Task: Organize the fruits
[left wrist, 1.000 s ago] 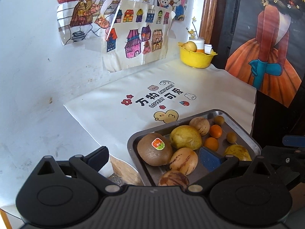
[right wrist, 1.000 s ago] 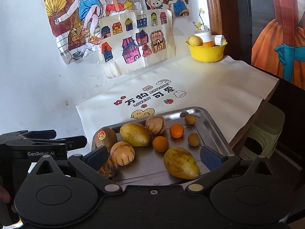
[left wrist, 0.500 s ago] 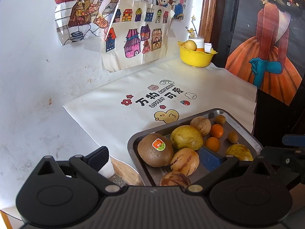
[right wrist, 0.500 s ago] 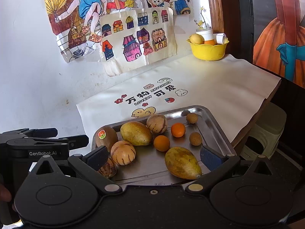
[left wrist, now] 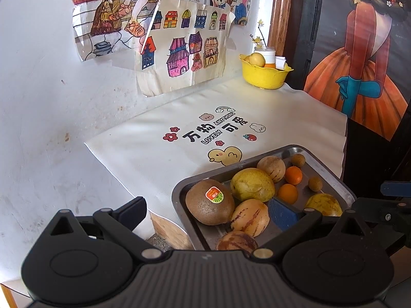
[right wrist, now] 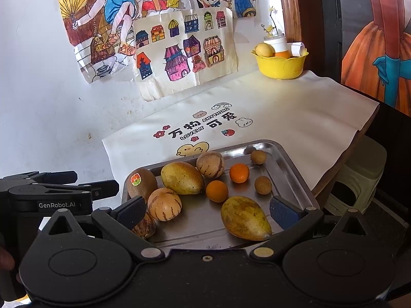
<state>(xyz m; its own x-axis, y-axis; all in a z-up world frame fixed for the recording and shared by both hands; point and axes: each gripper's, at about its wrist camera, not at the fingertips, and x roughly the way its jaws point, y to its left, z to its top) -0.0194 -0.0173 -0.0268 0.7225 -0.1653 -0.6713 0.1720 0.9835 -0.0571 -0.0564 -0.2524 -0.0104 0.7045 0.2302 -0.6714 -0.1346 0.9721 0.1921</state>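
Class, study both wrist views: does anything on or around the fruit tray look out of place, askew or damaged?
The metal tray sits askew to the white mat and juts past the table's front corner. The house drawing on the wall is creased and curling at its edges. No fruit has spilled. Both grippers, left and right, are open.

The right gripper [right wrist: 207, 211] hangs wide open over the steel tray's [right wrist: 290, 172] near edge, a yellow-green mango [right wrist: 245, 218] lying between its fingers.
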